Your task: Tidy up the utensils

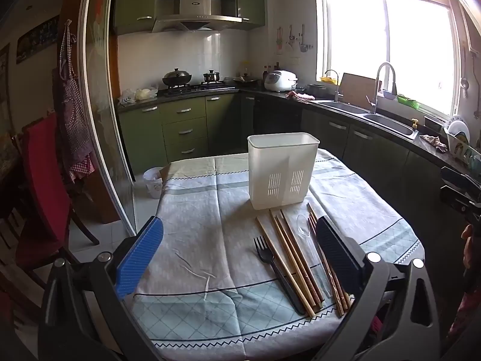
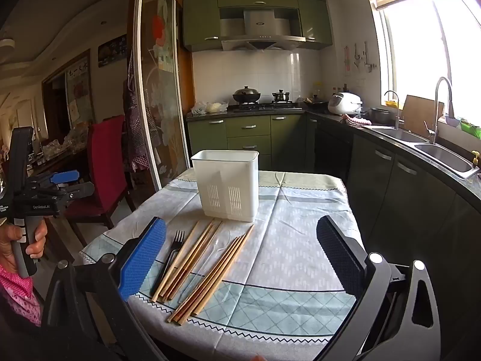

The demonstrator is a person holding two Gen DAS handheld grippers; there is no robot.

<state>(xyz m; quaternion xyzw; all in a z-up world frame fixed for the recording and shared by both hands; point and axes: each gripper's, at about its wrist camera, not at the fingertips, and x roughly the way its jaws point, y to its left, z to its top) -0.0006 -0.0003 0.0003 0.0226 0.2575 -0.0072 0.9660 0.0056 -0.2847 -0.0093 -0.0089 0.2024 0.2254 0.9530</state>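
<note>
A white slotted utensil holder (image 1: 282, 171) (image 2: 227, 186) stands upright and empty-looking on the table. In front of it lie a black plastic fork (image 1: 270, 258) (image 2: 171, 252), several wooden chopsticks (image 1: 288, 255) (image 2: 192, 258), a clear plastic spoon (image 1: 302, 225) (image 2: 216, 246) and a further bundle of chopsticks (image 1: 327, 270) (image 2: 216, 273). My left gripper (image 1: 240, 222) hovers open above the near table edge, its black finger over the right-hand chopsticks. My right gripper (image 2: 242, 231) is open too, with the utensils lying just inside its blue finger. Neither holds anything.
A patterned cloth covers the table (image 1: 195, 210) (image 2: 300, 240). A red chair (image 1: 45, 186) (image 2: 105, 165) and a glass sliding door (image 1: 99, 120) stand to the left, with a small white bin (image 1: 153, 182) on the floor. A counter with sinks (image 1: 375, 120) runs along the right.
</note>
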